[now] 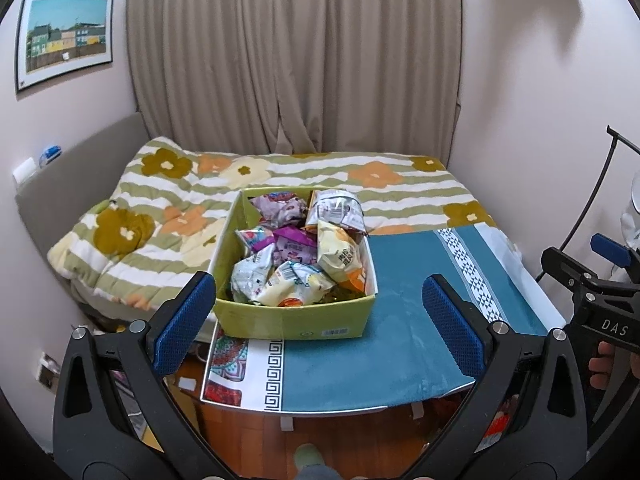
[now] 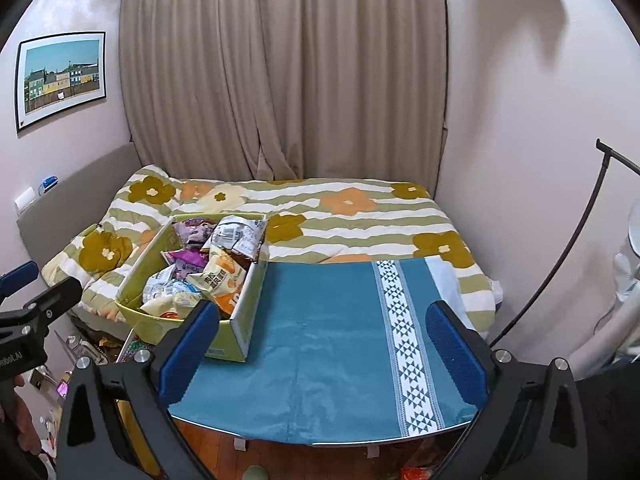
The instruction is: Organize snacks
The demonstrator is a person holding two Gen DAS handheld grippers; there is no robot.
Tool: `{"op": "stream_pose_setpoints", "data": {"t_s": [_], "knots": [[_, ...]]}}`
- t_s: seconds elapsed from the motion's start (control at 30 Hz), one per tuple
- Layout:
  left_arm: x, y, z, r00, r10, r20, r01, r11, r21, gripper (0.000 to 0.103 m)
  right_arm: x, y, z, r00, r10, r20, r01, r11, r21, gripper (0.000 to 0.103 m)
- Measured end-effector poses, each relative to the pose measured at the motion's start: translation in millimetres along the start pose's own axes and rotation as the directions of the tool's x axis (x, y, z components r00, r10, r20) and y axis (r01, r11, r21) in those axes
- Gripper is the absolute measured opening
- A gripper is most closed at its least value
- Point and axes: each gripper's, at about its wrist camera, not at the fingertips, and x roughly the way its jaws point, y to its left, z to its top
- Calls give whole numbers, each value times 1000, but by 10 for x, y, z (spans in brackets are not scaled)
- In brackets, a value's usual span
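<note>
A yellow-green cardboard box (image 1: 296,322) stands on the left part of a table covered by a teal cloth (image 1: 384,356). It is heaped with several snack packets (image 1: 298,248) in purple, white and yellow wrappers. My left gripper (image 1: 320,320) is open and empty, held in front of the box with its blue pads (image 1: 182,324) either side of the box's near wall. My right gripper (image 2: 324,354) is open and empty above the bare teal cloth (image 2: 320,340), to the right of the box (image 2: 240,322). The box's packets (image 2: 200,264) show at the left of the right wrist view.
A bed with a floral striped quilt (image 1: 168,216) lies behind the table. Beige curtains (image 1: 296,60) hang at the back. A framed picture (image 1: 64,36) is on the left wall. A black lamp stand (image 2: 560,280) curves at the right. Wooden floor (image 1: 360,440) shows below the table edge.
</note>
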Motion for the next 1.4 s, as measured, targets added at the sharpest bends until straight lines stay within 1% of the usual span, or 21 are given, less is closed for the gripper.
{"op": "stream_pose_setpoints", "data": {"t_s": [0.8, 1.4], "knots": [[-21, -29, 24, 1000, 4, 6, -4, 1000, 19, 102, -37, -17, -13, 1000, 0, 3, 0, 1000, 6, 103], [-60, 38, 32, 1000, 5, 15, -5, 1000, 26, 102, -35, -14, -8, 1000, 0, 4, 0, 1000, 5, 103]]}}
